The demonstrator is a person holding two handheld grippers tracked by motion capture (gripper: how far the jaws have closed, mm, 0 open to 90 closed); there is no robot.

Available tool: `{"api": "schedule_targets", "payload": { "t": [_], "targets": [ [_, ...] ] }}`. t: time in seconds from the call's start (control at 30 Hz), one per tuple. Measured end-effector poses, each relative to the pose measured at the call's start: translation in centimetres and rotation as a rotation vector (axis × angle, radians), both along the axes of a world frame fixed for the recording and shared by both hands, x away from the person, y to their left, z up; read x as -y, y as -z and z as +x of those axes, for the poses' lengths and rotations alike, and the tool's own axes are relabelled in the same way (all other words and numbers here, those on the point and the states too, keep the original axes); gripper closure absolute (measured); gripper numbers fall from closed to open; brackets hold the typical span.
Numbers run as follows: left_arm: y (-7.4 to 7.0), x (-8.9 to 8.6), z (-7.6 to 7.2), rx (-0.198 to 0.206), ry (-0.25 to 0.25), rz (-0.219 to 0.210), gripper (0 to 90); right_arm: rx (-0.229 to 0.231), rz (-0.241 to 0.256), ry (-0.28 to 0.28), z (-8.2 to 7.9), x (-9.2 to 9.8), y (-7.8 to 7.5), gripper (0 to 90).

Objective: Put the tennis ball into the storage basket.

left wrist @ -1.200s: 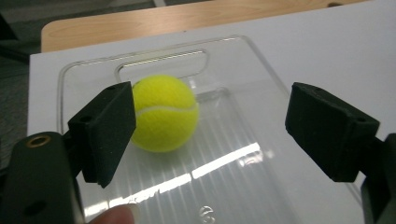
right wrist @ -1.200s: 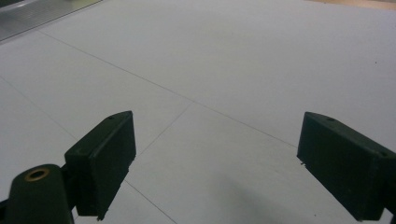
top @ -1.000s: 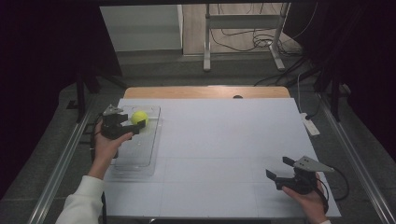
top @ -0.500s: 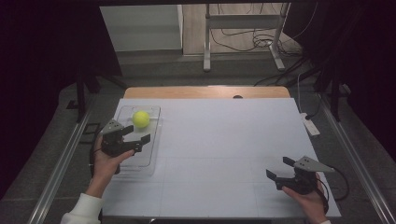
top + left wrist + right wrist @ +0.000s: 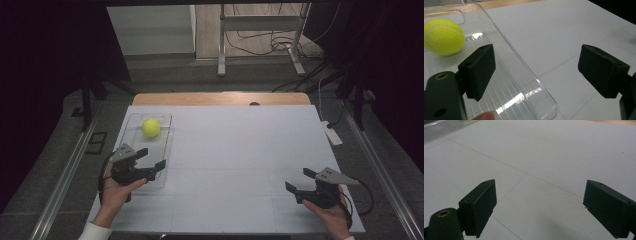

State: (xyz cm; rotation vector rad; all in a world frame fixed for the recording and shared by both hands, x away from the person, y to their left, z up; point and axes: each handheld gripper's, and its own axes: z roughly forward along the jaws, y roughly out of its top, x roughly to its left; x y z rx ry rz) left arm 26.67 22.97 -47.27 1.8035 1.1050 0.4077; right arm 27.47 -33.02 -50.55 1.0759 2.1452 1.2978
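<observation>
we're seeing the tennis ball sitting at the far end of the clear tray, left claw hanging wide open over its near end, right claw gaping empty above the white tabletop.

High view overlooks whole bench from above; left gripper view, close and low, shares tray.

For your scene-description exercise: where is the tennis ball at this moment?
In the high view the tennis ball lies in the far end of the clear tray at the table's left, beyond the open left tool, untouched.
</observation>
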Motion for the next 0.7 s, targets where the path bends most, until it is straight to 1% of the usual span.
{"api": "schedule_targets", "payload": {
  "t": [0.1,0.27,0.4,0.5,0.7],
  "targets": [
    [0.3,0.2,-0.4,0.001,0.008,0.009,15.9,0.001,0.001,0.0,0.0,0.0,0.0,12.1],
    [0.6,0.4,-1.0,0.003,0.023,0.008,15.8,0.003,-0.002,-0.001,0.0,0.1,-0.1,12.1],
    [1.2,0.7,-1.5,0.009,0.04,0.008,15.7,0.004,-0.001,-0.003,0.0,0.1,-0.1,12.2],
    [1.5,1.0,-1.7,0.024,0.031,0.022,15.6,0.006,-0.002,-0.005,-0.1,0.0,-0.1,12.2],
    [1.9,1.3,-1.6,0.014,0.046,0.029,15.4,0.009,0.003,-0.006,-0.1,0.1,-0.1,12.2]
  ]
}}
